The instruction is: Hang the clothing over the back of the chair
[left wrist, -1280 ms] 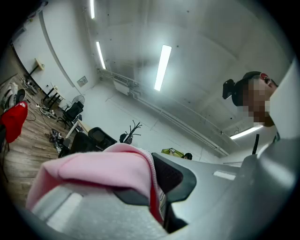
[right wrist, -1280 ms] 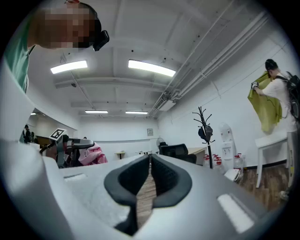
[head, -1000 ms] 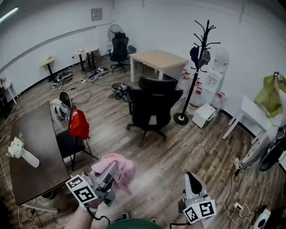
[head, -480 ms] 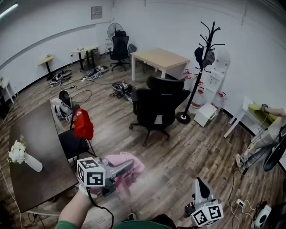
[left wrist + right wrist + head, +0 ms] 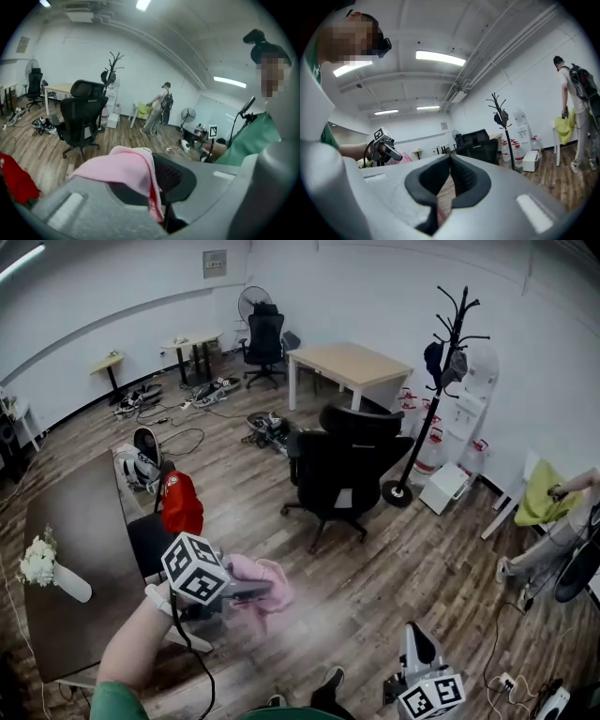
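My left gripper (image 5: 246, 591) is shut on the pink clothing (image 5: 261, 579), which bunches over its jaws low and left of centre in the head view. In the left gripper view the pink clothing (image 5: 123, 169) drapes over one jaw of the left gripper (image 5: 152, 161) and hides that pad. The black office chair (image 5: 349, 457) stands a few steps ahead, its back toward me, and the black office chair (image 5: 82, 116) also shows beyond the cloth. My right gripper (image 5: 418, 641) hangs low at the bottom right. The right gripper (image 5: 450, 158) has its jaws together, and no cloth shows in them.
A dark table (image 5: 70, 549) with a vase of white flowers (image 5: 39, 563) stands at my left, beside a small chair with a red garment (image 5: 181, 505). Behind the office chair are a coat stand (image 5: 439, 390) and a wooden table (image 5: 352, 367). A person (image 5: 562, 521) holds yellow-green cloth at right.
My left gripper has rolled and sunk with the pink clothing still in it, its marker cube now on top. The right gripper has dropped toward the bottom edge. The person at right lowered the green cloth.
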{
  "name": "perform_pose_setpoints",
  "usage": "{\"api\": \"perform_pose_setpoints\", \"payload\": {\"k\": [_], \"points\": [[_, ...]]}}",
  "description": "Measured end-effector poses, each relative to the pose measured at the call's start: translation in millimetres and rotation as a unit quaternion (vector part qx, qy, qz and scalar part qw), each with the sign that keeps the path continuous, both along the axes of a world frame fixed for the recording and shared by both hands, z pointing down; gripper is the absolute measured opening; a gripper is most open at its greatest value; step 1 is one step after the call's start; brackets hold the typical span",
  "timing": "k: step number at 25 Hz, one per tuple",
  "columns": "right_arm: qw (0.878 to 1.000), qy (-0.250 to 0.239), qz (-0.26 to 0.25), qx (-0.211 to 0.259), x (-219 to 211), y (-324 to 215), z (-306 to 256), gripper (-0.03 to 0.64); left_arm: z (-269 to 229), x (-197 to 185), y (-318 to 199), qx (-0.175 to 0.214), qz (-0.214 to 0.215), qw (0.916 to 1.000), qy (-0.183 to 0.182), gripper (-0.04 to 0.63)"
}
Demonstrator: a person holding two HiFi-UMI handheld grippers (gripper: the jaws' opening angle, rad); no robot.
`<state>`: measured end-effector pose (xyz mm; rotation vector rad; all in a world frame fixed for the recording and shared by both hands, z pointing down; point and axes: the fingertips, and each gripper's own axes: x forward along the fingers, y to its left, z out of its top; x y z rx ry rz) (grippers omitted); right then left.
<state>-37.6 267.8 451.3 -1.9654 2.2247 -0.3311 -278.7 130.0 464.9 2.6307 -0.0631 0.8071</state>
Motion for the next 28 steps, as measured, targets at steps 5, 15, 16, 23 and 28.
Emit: {"api": "perform_pose_setpoints", "payload": {"k": [5,15,16,23,28], "points": [[0.999,-0.027,-0.038,0.009,28.5,-53.9,1.4,0.005,13.4,5.7,-29.3,0.061,0.023,0.9875,-0.143,0.026],[0.993,-0.057,-0.098,0.026,95.8,-140.1,-5.5,0.004,-8.5,53.4,-123.4,0.192,-0.045,0.9450,-0.261,0.026],[0.993,-0.059,-0.102,0.025,102.3,-146.7,-4.2,0.005,-14.3,59.4,-132.2,0.209,-0.048,0.9386,-0.270,0.026],[0.991,-0.041,-0.120,0.040,151.4,-189.3,-15.4,0.004,-51.6,121.2,-175.3,0.284,-0.059,0.9189,-0.267,0.026],[0.992,-0.036,-0.117,0.039,177.0,-215.2,-15.7,0.004,-51.8,162.5,-200.8,0.338,-0.051,0.8995,-0.272,0.026]]}}
